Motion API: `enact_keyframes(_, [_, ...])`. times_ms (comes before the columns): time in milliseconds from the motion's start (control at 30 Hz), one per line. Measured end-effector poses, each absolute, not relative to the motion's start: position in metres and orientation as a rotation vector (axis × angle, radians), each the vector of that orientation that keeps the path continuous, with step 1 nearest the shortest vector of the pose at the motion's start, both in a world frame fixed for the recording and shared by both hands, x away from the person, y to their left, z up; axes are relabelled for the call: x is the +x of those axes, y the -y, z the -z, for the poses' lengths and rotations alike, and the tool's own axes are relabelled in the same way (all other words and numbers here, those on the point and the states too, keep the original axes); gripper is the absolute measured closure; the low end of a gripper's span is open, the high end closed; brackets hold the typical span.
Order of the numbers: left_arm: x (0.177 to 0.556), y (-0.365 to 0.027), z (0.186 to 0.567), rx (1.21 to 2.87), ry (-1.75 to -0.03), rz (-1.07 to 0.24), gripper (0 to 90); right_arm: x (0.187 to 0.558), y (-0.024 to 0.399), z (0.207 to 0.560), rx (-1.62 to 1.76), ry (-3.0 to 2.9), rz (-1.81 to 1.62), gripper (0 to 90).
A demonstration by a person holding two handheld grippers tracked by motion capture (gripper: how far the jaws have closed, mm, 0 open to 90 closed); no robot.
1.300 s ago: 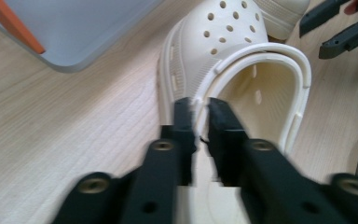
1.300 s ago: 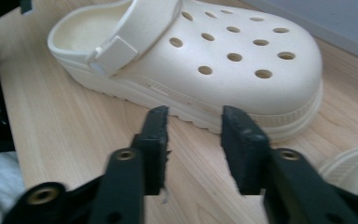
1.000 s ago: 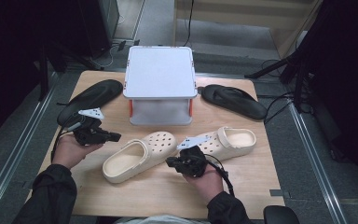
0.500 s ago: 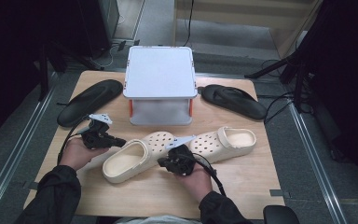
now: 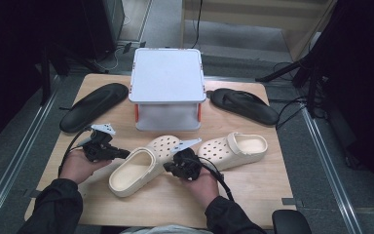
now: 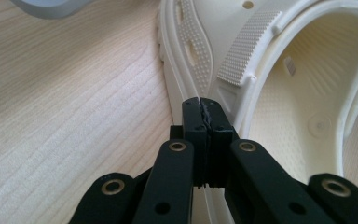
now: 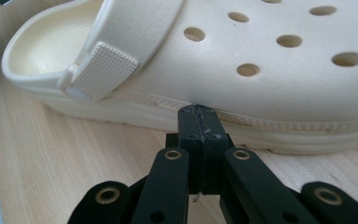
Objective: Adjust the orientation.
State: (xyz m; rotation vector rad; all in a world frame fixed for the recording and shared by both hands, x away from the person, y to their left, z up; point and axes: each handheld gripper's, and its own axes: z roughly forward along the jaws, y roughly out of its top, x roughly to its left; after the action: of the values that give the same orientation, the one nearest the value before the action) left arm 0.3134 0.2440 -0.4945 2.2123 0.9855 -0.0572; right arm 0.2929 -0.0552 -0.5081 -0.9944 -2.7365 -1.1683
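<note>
Cream clog flanked by two grippers

Both jaw pairs are pressed together, empty: left gripper at the cream clog heel rim, right gripper against its sole edge, seemingly for nudging.

A lidded box stands at the middle of the far half of the table. To its left lies one sandal, slanting toward the near left edge; to its right lies the other sandal, slanting toward the near right. In front of the box two clogs sit side by side: the left clog nearer the person, its toe pointing toward the box, and the right clog just beside it, lying across the table. The left gripper rests against the left clog's outer side, the right gripper between the two clogs.
</note>
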Motion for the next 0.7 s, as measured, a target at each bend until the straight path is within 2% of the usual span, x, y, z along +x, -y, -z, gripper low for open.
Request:
enact_keyframes(500, [0.293,-0.230,0.491,2.223,-1.050,0.021,89.9,0.310,0.054,0.507,-1.029,2.706,1.149,90.0])
enact_keyframes(700, [0.288,-0.230,0.492,2.202,-1.082,0.045,89.9,0.316,0.052,0.506,-1.018,2.707,1.140,90.0])
